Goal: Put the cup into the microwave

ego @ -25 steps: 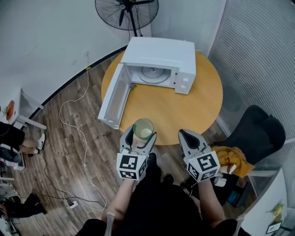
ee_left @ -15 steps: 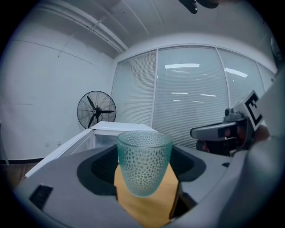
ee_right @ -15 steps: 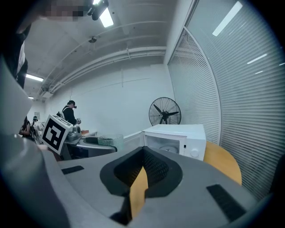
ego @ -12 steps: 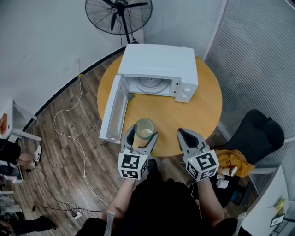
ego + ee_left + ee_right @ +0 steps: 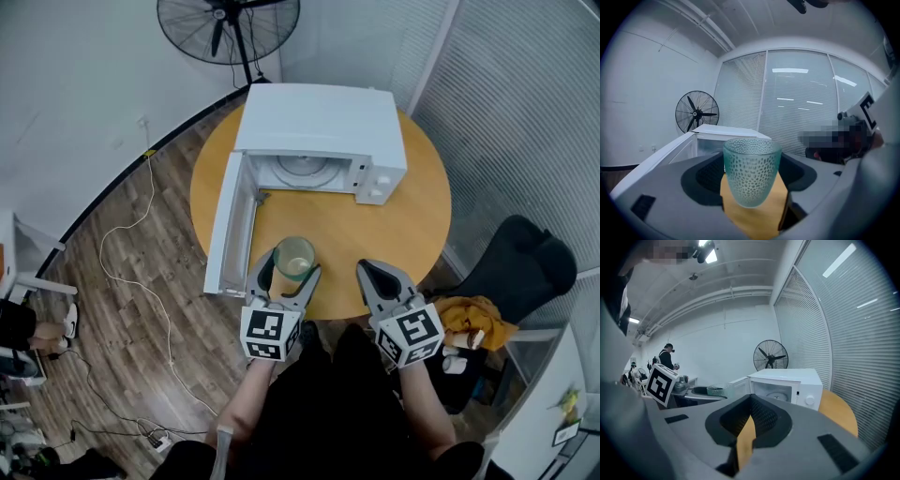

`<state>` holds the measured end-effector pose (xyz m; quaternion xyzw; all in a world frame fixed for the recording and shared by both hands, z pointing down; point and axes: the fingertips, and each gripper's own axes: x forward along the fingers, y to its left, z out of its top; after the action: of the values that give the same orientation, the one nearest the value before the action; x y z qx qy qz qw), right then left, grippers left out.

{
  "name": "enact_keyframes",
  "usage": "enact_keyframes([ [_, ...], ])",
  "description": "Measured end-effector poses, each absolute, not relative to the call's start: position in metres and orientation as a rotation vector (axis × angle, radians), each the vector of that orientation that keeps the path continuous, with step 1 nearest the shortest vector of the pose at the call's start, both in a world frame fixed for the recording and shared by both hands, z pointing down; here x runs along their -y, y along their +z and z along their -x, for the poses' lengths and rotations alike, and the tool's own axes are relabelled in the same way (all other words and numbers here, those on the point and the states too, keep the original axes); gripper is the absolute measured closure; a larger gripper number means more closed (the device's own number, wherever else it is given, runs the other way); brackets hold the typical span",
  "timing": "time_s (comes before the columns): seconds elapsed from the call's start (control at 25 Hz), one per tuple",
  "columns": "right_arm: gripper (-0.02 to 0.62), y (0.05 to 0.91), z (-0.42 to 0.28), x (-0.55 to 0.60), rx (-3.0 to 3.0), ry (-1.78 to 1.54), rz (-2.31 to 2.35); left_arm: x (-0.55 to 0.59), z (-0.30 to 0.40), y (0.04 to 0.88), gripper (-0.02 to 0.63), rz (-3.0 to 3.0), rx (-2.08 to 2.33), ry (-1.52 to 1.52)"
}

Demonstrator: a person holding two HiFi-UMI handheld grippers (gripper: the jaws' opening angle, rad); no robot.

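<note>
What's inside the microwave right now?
Inside the microwave, only the round turntable shows. Its roof hides the rest of the inside. The cup is outside, held in the left gripper.

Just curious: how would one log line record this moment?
left tongs: shut on cup | right tongs: shut, empty | microwave: door open, cup outside

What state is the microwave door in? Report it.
Open: the door stands swung out from the microwave, and the turntable shows inside.
</note>
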<state>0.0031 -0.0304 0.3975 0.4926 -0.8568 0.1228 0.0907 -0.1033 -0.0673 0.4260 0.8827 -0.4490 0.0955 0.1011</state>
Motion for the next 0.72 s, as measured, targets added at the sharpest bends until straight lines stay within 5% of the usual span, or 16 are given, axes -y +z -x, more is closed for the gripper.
enact_keyframes([
  [0.72,0.586,0.409,-0.007,0.084,2.583,0.416,-1.37,0.122,0.091,0.456,0.253,-2.544,1.361,0.334],
])
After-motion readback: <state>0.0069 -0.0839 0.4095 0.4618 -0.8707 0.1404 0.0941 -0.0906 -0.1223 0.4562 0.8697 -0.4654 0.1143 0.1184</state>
